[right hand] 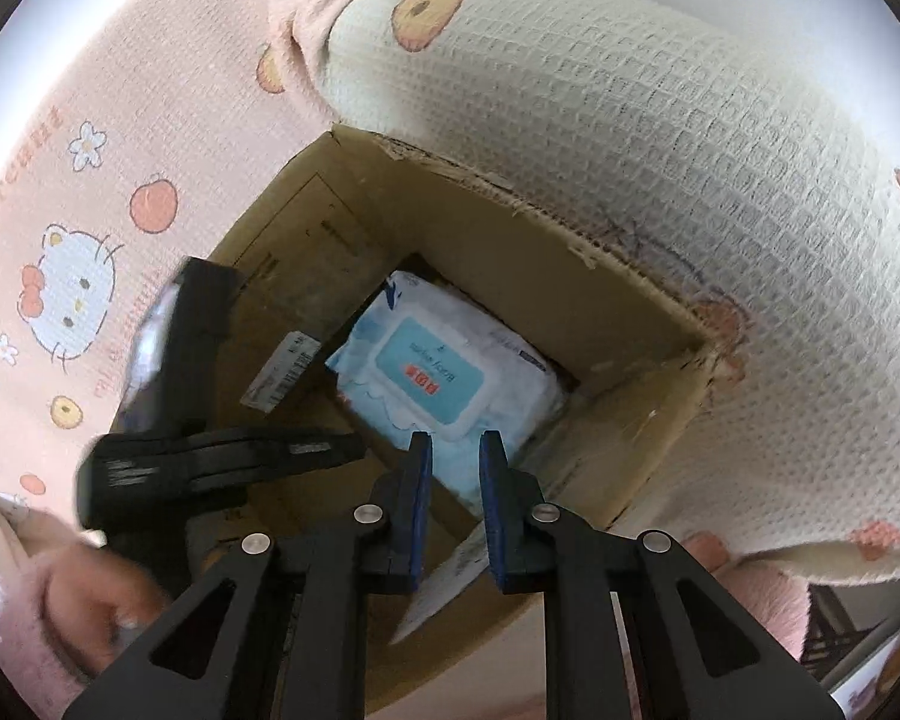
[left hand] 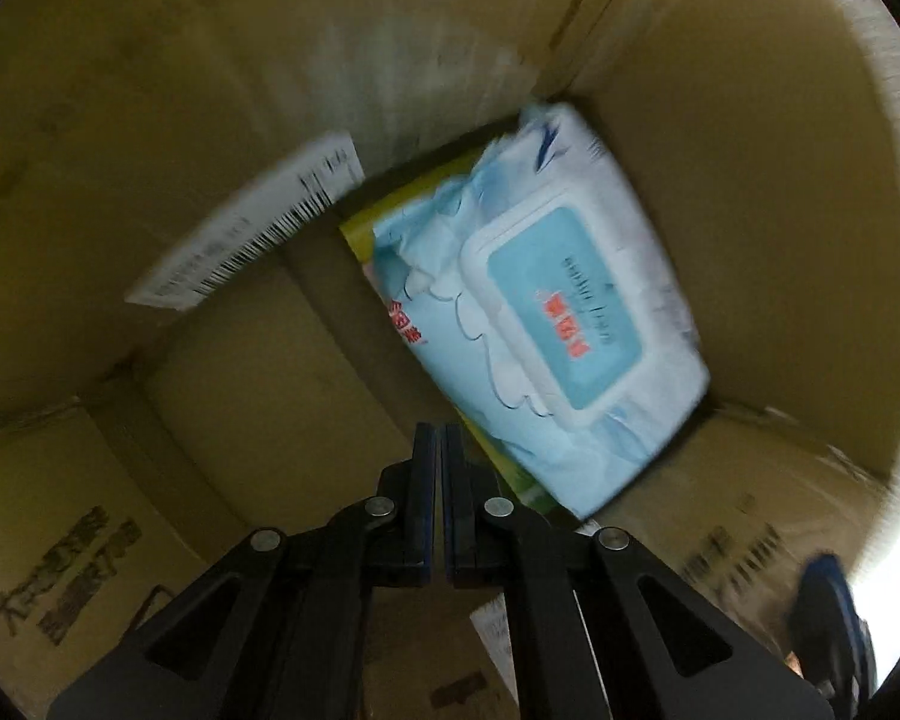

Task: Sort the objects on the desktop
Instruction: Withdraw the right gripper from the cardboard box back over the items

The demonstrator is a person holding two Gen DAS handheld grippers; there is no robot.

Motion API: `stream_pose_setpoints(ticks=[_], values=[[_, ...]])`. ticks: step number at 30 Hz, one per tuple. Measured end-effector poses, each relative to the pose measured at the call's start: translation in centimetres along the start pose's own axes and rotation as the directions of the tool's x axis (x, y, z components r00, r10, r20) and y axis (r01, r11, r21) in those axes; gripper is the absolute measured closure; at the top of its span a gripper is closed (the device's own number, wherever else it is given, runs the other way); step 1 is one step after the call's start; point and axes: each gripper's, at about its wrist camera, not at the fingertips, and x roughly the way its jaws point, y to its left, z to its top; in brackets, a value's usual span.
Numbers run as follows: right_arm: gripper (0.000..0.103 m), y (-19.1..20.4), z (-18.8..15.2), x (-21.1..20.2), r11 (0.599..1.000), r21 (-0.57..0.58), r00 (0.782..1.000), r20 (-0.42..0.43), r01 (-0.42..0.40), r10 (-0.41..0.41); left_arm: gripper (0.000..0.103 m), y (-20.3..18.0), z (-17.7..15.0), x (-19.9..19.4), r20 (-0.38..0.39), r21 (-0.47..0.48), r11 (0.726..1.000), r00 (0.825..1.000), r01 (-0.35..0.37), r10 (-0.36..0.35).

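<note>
**Left wrist view.** The left gripper (left hand: 441, 438) points steeply down into an open cardboard box (left hand: 750, 192). Its jaws are pressed together with nothing between them. The wet-wipe pack (left hand: 540, 324) lies flat at the bottom of the box, against the far corner, lid side up. A rigid white flip lid (left hand: 561, 312) with a teal label sits on its top face. A yellow-green edge of another flat item (left hand: 360, 228) shows under the pack; what it is cannot be told. A white shipping label (left hand: 252, 228) with a barcode is stuck to the inner wall. The view is blurred.

**Right wrist view.** The right gripper (right hand: 456, 450) hangs above the box rim (right hand: 570, 234). A narrow gap shows between its pads and nothing is pinched; by the frame it reads as closed down and empty. The left gripper body (right hand: 210, 462) reaches into the box from the left. A patterned blanket (right hand: 630, 120) surrounds the box.

**Handling.** The pack is judged soft, pliable and moderately heavy, with slick film that may slip. The best hold is likely across the narrow width at the stiff lid frame, or on a crimped end seam. Avoid pinching the film mid-body.
</note>
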Motion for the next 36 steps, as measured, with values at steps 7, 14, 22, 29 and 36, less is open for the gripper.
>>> stream_pose_setpoints(ticks=[7,14,22,29,36], values=[[0.089,-1.4,0.4,0.8,1.0,0.008,1.0,-0.023,-0.015,0.015,0.101,-0.4,0.8,3.8,-0.087,-0.039,0.999,0.996,-0.023,0.019],[0.089,-1.2,0.4,1.1,1.0,-0.006,0.999,-0.028,-0.014,0.014,0.103,-0.8,2.8,3.3,-0.025,-0.065,0.997,0.999,0.029,-0.031],[0.089,0.2,-1.5,-0.7,1.0,0.003,0.999,-0.052,0.011,-0.011,0.051,-0.2,-0.8,-0.8,-0.052,-0.052,0.989,0.989,0.139,-0.142],[0.039,3.6,-2.7,-3.2,0.991,-0.059,0.992,-0.028,0.121,-0.123,0.039,1.2,-5.9,-7.7,0.093,0.009,0.991,0.987,0.13,-0.131],[0.033,6.2,-4.5,-5.1,0.993,-0.112,0.999,-0.023,0.045,-0.048,0.037,6.9,-9.9,-12.9,0.209,-0.019,0.982,0.961,0.188,-0.18]])
